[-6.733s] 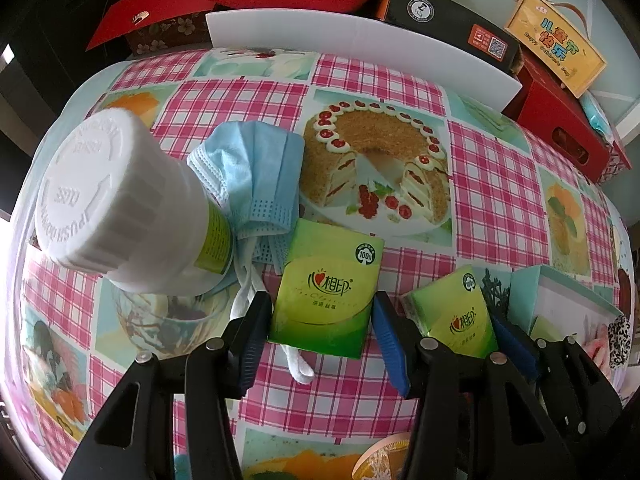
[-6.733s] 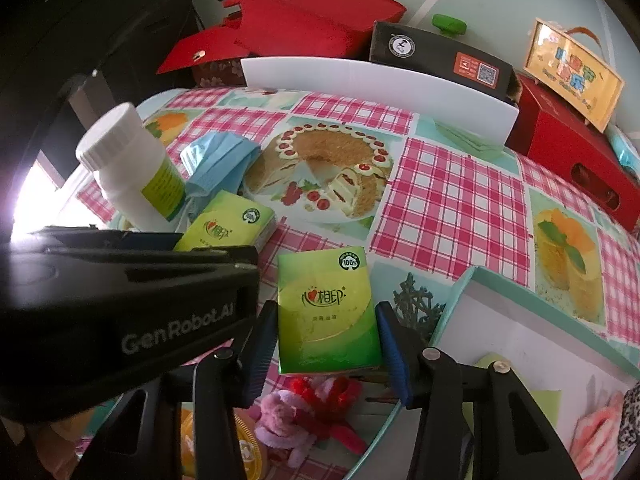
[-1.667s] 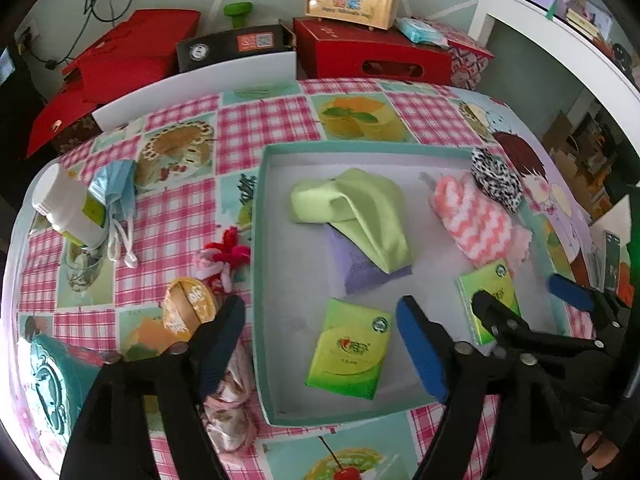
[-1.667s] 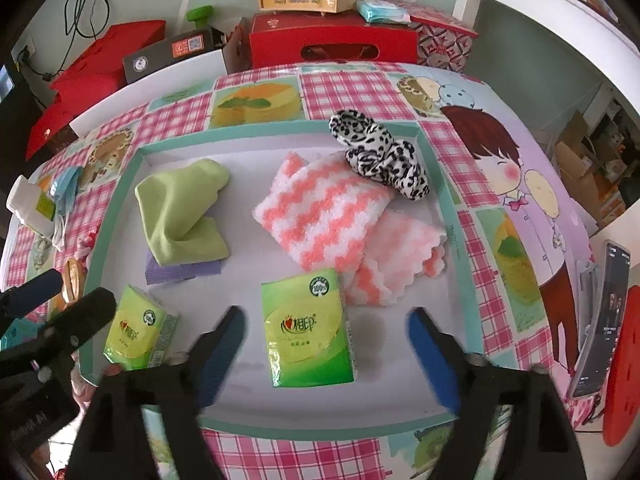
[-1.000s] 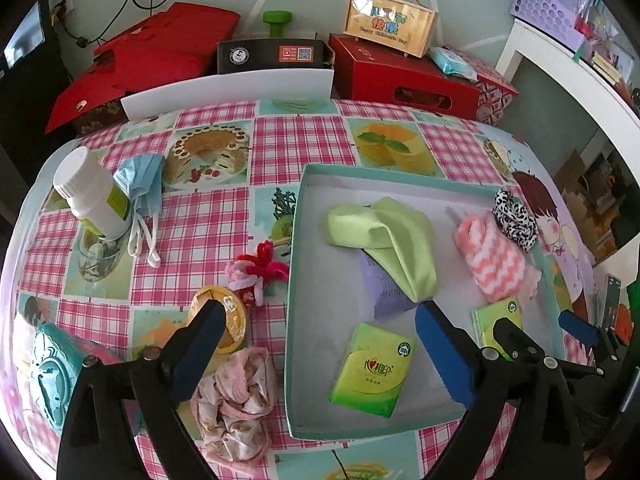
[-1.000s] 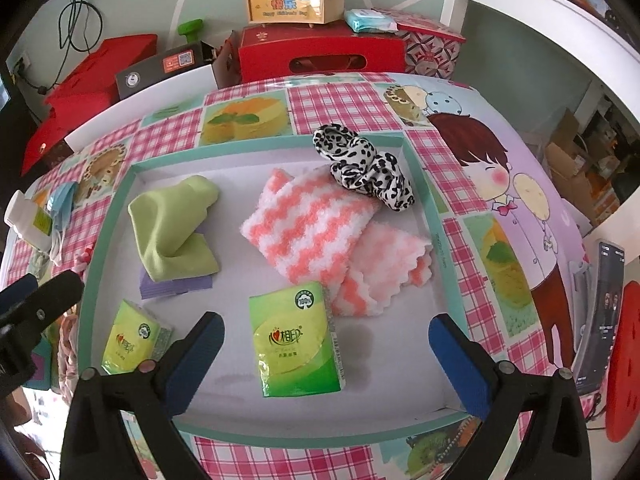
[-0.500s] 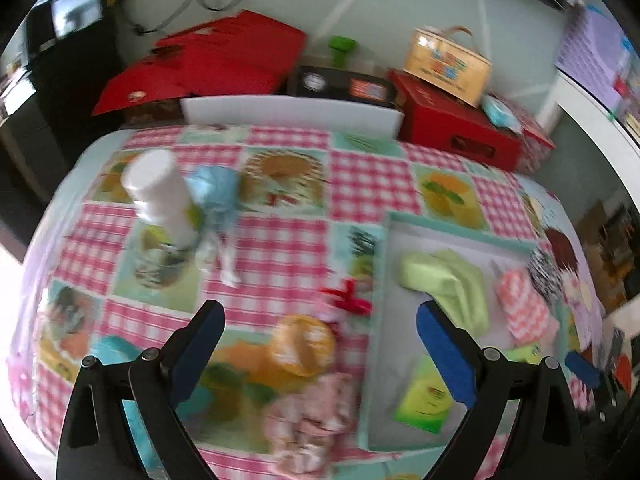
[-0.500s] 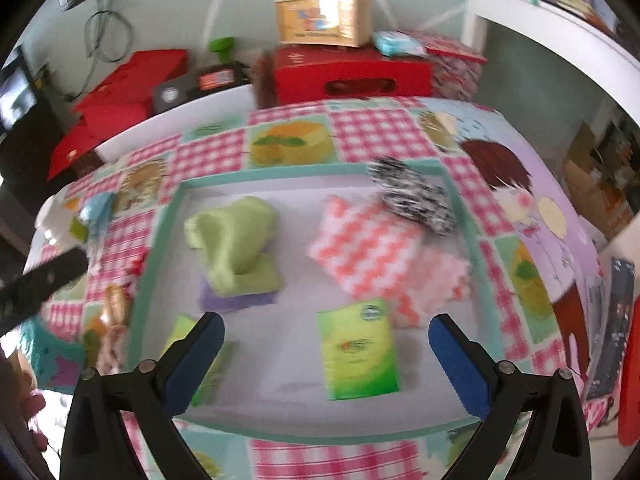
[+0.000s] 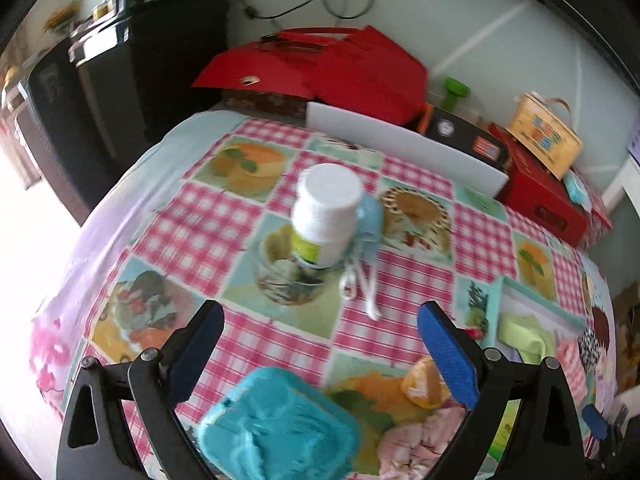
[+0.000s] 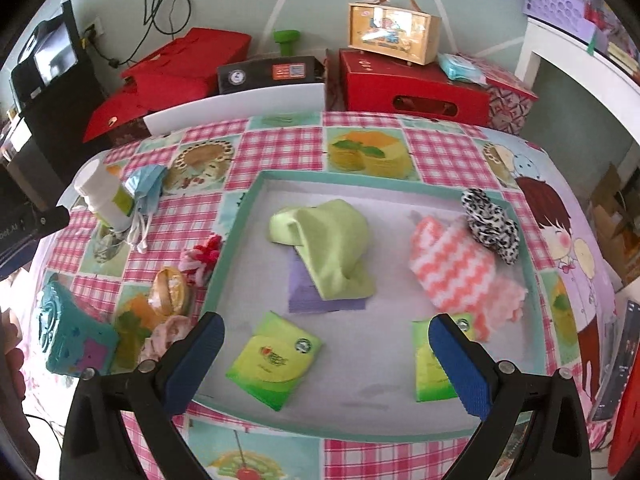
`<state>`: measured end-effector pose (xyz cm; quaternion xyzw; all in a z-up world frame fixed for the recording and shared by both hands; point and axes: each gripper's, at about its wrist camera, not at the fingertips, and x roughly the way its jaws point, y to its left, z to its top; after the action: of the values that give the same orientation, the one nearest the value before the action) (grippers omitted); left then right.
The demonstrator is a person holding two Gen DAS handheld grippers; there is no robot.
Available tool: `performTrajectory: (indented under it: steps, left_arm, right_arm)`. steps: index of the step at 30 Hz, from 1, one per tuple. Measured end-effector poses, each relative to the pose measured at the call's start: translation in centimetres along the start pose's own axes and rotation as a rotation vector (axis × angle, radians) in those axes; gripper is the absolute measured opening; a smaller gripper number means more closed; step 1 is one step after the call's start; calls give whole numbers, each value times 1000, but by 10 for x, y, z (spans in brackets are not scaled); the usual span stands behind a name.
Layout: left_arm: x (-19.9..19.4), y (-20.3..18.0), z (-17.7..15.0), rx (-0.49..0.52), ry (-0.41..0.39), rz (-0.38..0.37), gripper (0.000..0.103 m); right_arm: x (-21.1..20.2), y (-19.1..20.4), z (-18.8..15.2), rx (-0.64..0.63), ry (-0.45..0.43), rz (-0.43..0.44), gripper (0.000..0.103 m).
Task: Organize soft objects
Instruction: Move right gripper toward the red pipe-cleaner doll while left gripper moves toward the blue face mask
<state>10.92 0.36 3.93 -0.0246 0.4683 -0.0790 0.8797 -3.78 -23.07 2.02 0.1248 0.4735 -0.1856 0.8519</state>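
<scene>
— Jaws first: where do yours stand?

— Both pairs are wide apart and hold nothing. Your left gripper point(image 9: 318, 338) hangs over the table's left end; your right gripper point(image 10: 326, 350) hangs over the tray point(image 10: 236, 216).

— What is already in the tray?

— A green cloth point(image 10: 332, 240) on a purple sheet point(image 10: 308, 292), a pink zigzag cloth point(image 10: 456, 264), a spotted scrunchie point(image 10: 490, 224) and two tissue packs point(image 10: 276, 360). Left of the tray, loose on the table: a face mask point(image 9: 370, 216) touching the white bottle point(image 9: 326, 216), a red-and-white yarn tuft point(image 10: 200, 260) just beside the tray wall, a pink crumpled cloth point(image 10: 168, 332) and a teal pouch point(image 9: 276, 424).

— So which would you take next?

— Probably the mask, since your left gripper faces it. Come in from the near side where its ear loops point(image 9: 360, 284) trail, away from the bottle, and close on the folded fabric, not just a loop. The bottle looks top-heavy over that glass point(image 9: 280, 276), so keep your outer finger off it.

— And the right hand?

— Hold it high, clear of the tray, so the left has room to cross.
</scene>
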Motion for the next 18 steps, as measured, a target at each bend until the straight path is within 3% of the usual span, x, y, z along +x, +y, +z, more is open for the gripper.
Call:
performTrajectory:
  steps: [4, 10, 18]
  left_arm:
    - [3, 17, 2, -44, -7, 7, 98]
    - [12, 33, 4, -87, 16, -22, 98]
    - [18, 40, 14, -87, 51, -67, 98]
  right_arm:
    - [2, 13, 5, -23, 1, 5, 103]
    - [6, 34, 14, -30, 14, 94, 103]
    - [21, 65, 22, -91, 29, 132, 103]
